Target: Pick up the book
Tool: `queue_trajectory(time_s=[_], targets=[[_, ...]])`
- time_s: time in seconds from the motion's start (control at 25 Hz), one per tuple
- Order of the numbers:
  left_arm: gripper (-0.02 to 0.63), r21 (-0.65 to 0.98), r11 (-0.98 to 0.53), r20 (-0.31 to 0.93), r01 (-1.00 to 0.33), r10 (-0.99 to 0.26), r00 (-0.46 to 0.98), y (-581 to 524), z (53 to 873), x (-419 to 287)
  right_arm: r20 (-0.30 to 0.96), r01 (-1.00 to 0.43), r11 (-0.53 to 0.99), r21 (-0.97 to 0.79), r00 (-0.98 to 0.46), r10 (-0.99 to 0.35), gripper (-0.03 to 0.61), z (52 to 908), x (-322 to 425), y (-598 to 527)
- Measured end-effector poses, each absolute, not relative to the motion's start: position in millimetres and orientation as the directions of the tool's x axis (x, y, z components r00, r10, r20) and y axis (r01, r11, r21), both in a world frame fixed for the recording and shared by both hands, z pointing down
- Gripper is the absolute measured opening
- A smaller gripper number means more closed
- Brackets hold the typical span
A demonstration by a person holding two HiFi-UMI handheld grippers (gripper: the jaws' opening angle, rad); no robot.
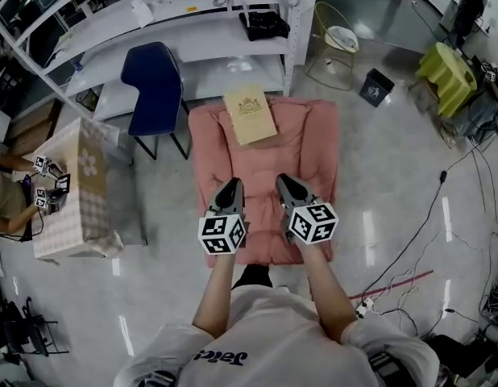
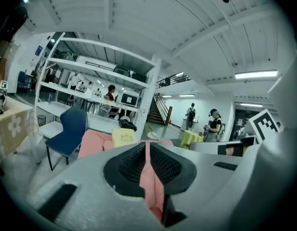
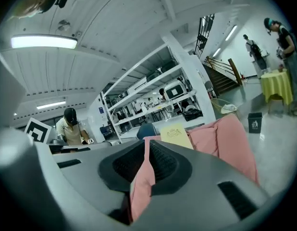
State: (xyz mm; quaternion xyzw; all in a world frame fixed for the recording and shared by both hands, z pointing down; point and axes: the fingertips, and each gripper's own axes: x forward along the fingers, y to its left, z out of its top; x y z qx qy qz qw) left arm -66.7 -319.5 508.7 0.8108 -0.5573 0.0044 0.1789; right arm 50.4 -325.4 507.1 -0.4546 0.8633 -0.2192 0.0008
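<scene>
head view shows my two claws side by side over the near half of the pink quilt (image 1: 309, 147): left claw (image 1: 231, 184) and right claw (image 1: 286, 181), both with jaws pressed together and nothing held. a thin line of pink shows between the pads in each gripper view. i judge that is quilt seen through the slit, not cloth pinched. beyond the claws the quilt runs on bare, and the book (image 1: 250, 114) lies flat at its far end, cover up, a little askew, well apart from both claws. behind it stand a blue chair (image 1: 156, 87) and white shelves (image 1: 192, 35). the reach is not yet begun, i think. to do it well i would part the jaws before going forward and keep low. i would take the book by its near edge, letting one jaw press into the soft quilt under it without catching cloth.
</scene>
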Motion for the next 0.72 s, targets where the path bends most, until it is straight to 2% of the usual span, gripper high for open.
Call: queue_trajectory(time_s=[0.2, 0.24, 0.32, 0.36, 0.44, 0.56, 0.72], targets=[[0.018, 0.375, -0.301, 0.274, -0.877, -0.868, 0.415, -372.1, 558.6, -75.3, 0.225, -0.772, 0.432, -0.466, -0.576, -0.786, 0.025, 552.9, 46.1, -381.2], [0.02, 0.393, -0.299, 0.282, -0.87, -0.861, 0.424, -381.7, 569.2, -75.2, 0.226, -0.761, 0.418, -0.496, -0.578, -0.784, 0.049, 564.0, 45.8, -392.2], [0.032, 0.439, -0.298, 0.3, -0.848, -0.841, 0.451, -398.1, 593.2, -71.9, 0.239, -0.738, 0.387, -0.553, -0.585, -0.775, 0.159, 589.4, 45.3, -410.7], [0.071, 0.472, -0.297, 0.307, -0.83, -0.827, 0.47, -404.8, 605.9, -68.8, 0.245, -0.726, 0.37, -0.579, -0.588, -0.771, 0.174, 602.1, 45.3, -418.3], [0.195, 0.552, -0.288, 0.307, -0.783, -0.803, 0.511, -418.5, 629.9, -62.6, 0.237, -0.688, 0.338, -0.642, -0.597, -0.766, 0.203, 625.2, 45.1, -433.7], [0.26, 0.662, -0.245, 0.278, -0.708, -0.797, 0.536, -445.9, 660.5, -60.0, 0.189, -0.595, 0.288, -0.75, -0.611, -0.768, 0.261, 656.7, 43.5, -462.8], [0.355, 0.804, -0.151, 0.24, -0.575, -0.802, 0.547, -475.0, 703.3, -58.9, 0.127, -0.442, 0.243, -0.864, -0.657, -0.743, 0.281, 702.8, 35.5, -489.5]])
